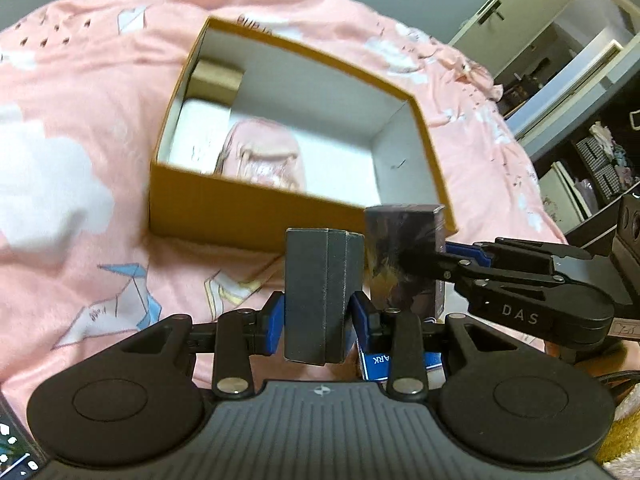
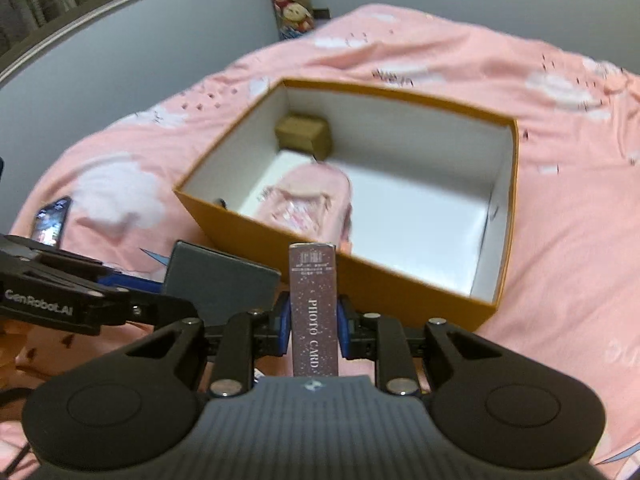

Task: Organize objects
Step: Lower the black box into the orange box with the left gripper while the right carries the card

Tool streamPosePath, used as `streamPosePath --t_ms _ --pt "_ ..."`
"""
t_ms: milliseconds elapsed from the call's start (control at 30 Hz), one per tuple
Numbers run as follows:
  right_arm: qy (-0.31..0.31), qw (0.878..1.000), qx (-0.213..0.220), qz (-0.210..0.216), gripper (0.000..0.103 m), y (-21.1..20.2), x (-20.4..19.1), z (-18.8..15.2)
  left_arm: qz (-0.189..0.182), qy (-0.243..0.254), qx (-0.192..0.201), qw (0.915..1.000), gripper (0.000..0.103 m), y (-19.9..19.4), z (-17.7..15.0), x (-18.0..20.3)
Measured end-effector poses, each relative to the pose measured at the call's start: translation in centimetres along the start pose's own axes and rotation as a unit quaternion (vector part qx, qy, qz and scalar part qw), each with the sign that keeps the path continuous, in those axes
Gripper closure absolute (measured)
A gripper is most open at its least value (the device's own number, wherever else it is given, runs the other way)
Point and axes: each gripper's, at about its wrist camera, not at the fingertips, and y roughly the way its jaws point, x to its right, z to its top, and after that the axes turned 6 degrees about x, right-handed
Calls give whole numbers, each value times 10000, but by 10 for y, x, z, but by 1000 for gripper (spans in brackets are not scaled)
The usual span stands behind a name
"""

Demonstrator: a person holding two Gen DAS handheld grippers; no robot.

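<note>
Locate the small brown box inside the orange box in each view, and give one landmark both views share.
Left wrist view: the small brown box sits in the far left corner of the orange box, upper left of the picture.
Right wrist view: the same far left corner, small brown box left of centre in the upper half.
Shared landmark: the pink pouch on the orange box's floor.

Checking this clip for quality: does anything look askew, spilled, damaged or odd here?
Nothing stands out. The left gripper holds a grey box and the right gripper a photo card box, both gripped squarely. The open orange box sits flat on the pink bedspread, a small brown box and a pink pouch inside.
</note>
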Motion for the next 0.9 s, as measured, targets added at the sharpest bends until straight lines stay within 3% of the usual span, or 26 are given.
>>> streamPosePath --t_ms 100,333,500,667,900 --pt "-44 9998 201 -37 79 -16 0 10 -100 -71 97 9999 63 -9 6 0" --pt "651 9962 479 328 79 -32 23 38 -386 -195 390 9983 63 -26 28 -1" --pt "902 9924 719 428 79 -29 36 58 -394 -78 594 9974 62 -27 64 5" --pt "1098 9903 802 278 79 -8 54 73 -352 142 630 9973 62 -3 109 10" --pt "1404 9883 589 72 79 35 84 81 -356 306 391 9981 63 69 156 -1"
